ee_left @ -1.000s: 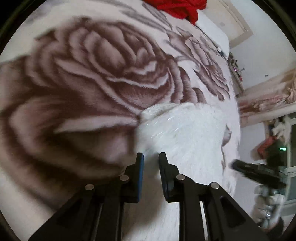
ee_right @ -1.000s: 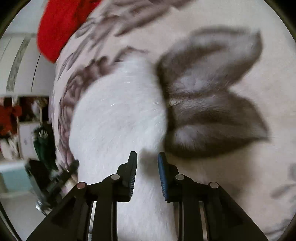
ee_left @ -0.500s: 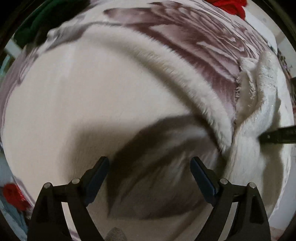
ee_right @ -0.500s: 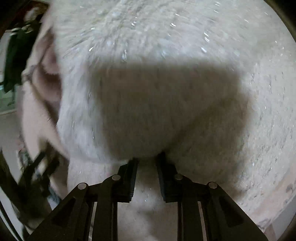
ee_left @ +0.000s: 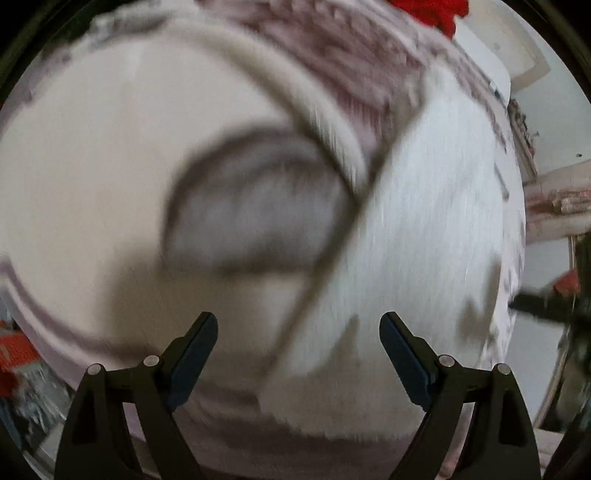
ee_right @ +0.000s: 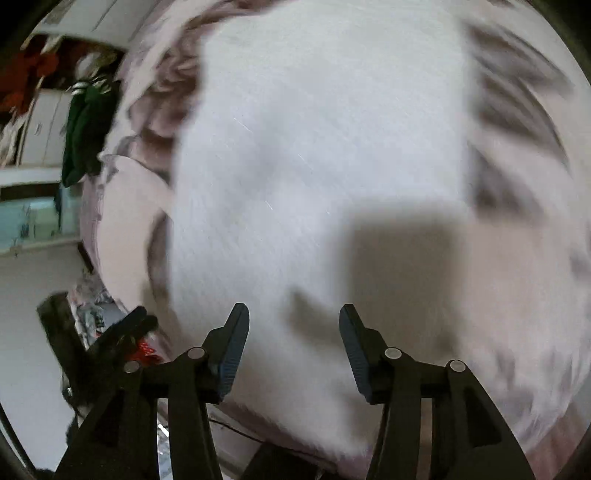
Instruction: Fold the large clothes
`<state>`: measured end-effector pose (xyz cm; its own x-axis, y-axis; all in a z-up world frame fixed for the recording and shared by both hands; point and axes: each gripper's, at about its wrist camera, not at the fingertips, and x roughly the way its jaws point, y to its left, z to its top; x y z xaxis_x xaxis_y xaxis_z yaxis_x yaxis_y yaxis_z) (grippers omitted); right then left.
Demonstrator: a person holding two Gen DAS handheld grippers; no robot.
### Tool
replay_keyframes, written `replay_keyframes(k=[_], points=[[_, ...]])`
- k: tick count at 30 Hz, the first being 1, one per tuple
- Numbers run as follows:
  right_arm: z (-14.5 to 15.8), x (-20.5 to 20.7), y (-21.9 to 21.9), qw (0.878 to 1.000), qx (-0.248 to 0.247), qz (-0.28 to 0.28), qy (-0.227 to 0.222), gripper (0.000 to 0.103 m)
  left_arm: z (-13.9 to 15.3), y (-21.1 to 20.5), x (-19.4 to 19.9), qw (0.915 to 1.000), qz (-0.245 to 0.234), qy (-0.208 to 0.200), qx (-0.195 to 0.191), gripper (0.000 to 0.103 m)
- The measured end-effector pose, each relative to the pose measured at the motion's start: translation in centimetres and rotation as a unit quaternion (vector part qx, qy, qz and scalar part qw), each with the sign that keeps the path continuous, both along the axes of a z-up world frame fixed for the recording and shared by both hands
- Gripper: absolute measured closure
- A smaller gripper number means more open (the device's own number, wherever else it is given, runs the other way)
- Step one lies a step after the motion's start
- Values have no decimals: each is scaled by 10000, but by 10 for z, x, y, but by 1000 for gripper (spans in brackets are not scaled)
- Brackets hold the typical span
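Both views are smearing with motion blur, so the pile and stitching of the white garment (ee_left: 424, 229) are hard to make out, and no collar, sleeve or hem can be told. The bottom of each view is being cut off by the tool's own black arms.

The white garment is a fluffy, pale piece with faint glinting threads, lying flat on a bed covered by a floral blanket (ee_left: 110, 166) in cream with brown-mauve blooms. In the left wrist view it is filling the right half, its straight edge running diagonally from upper right down to the bottom middle, crossing a grey-brown petal shape printed on the blanket. In the right wrist view the white garment (ee_right: 314, 147) is covering the middle from the top down to the near edge of the bed, with a square shadow falling across its right side.

The left gripper (ee_left: 298, 354) is hanging over that diagonal edge with its jaws spread wide and nothing between them. The right gripper (ee_right: 294, 343) is hanging over the near part of the garment; its jaws have just been opening and are standing apart, clear of the cloth.

A red cloth (ee_left: 428, 11) is lying toward the far end of the bed. Past the bed's left side, in the right wrist view, bare floor is showing, with a green garment (ee_right: 86, 136) hanging beyond it.
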<state>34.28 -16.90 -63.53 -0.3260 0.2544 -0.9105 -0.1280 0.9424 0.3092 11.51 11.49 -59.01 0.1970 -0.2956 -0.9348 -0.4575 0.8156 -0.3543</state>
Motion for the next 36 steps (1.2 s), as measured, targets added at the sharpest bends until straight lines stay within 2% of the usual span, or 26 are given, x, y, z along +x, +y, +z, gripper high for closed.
replay_keyframes(k=[1,2,3,5,7,8,9,11,13,15,18,22,24,25,27,29,31,32,33,36], points=[[-7,-17,-18,9997,-59,-178,163,49,-4,-6,-4,10000,-32,28,-67,18],[-20,-34,-38,9981,-125,-431,427,49,-8,-14,-8,9999,-57,34,-112,43],[-33,-50,-48,9956,-178,-647,660,49,-10,-21,-8,9999,-83,45,-133,75],[-59,-80,-71,9880,-78,-1104,1073,49,-4,-30,-11,9999,-50,-118,22,82],[-77,-99,-76,9784,372,-1496,1374,50,13,-34,-16,9994,48,-334,83,85],[-78,-104,-77,9769,488,-1644,1275,52,20,-36,-17,9991,99,-408,82,86],[-75,-106,-79,9794,382,-1683,1048,71,26,-36,-20,9988,144,-462,51,87],[-62,-112,-87,9790,453,-1809,829,80,40,-40,-28,9980,218,-586,-68,87],[-39,-115,-94,9817,438,-1780,527,83,52,-45,-36,9973,193,-687,-164,87],[-25,-118,-104,9816,449,-1822,343,83,51,-50,-40,9973,151,-682,-225,87],[-28,-113,-122,9805,396,-1901,311,83,23,-55,-35,9986,-7,-510,-152,87],[-48,-111,-130,9848,-9,-1711,303,84,-27,-57,-35,9996,18,-202,-204,87],[-57,-110,-129,9861,-79,-1630,309,83,-33,-54,-36,9993,55,-247,-267,86],[-57,-109,-128,9873,-73,-1552,330,82,-29,-51,-38,9990,110,-273,-344,85],[-48,-108,-126,9891,7,-1412,408,80,-13,-43,-42,9978,153,-417,-492,77],[-41,-99,-123,9861,387,-1500,597,70,1,-31,-53,9954,237,-569,-738,71],[-37,-90,-150,9834,719,-1577,543,55,3,-19,-56,9918,320,-659,-1049,52],[-39,-88,-163,9823,858,-1583,518,50,-2,-13,-57,9897,387,-687,-1194,41],[-40,-87,-169,9813,928,-1601,531,43,-9,-8,-56,9878,450,-721,-1301,40],[-57,-87,-183,9723,1344,-1779,696,42,-51,-4,-41,9784,558,-564,-1910,40]])
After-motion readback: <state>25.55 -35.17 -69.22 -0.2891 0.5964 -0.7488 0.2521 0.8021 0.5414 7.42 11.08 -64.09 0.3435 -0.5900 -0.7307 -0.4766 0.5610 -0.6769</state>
